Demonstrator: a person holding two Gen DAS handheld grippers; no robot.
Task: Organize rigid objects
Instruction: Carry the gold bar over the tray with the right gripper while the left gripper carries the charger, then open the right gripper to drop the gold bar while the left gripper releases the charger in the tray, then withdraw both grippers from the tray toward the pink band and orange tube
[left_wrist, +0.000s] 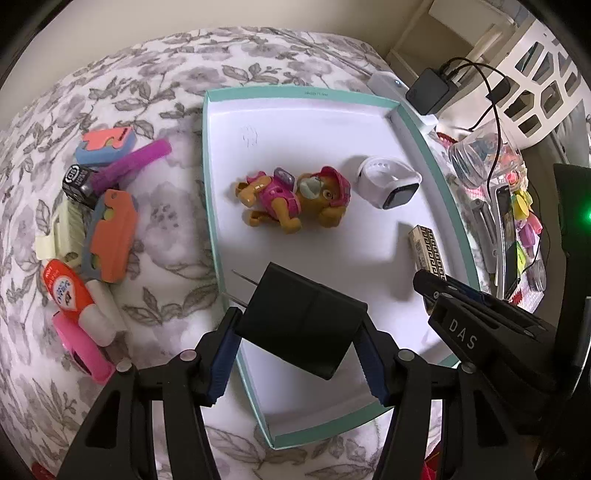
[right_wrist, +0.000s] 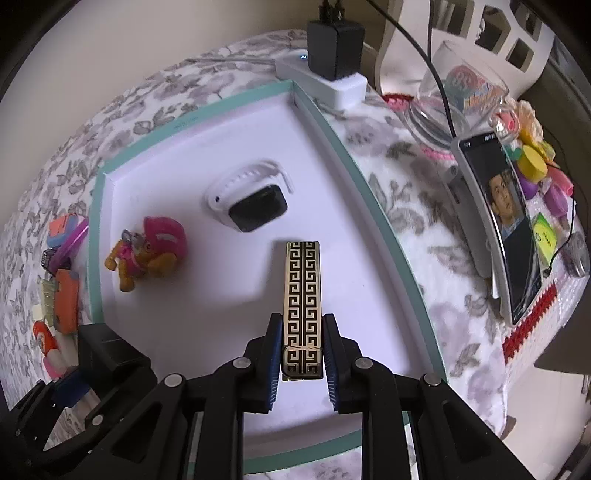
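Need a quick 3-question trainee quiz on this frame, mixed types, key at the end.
1. True or false: the toy dog lies outside the tray.
2. What does the left gripper hold? A) black charger B) watch C) toy dog
3. Fill in: the right gripper is shut on the ____ box.

Key: 1 false, it lies inside the tray; 2 A; 3 gold-patterned.
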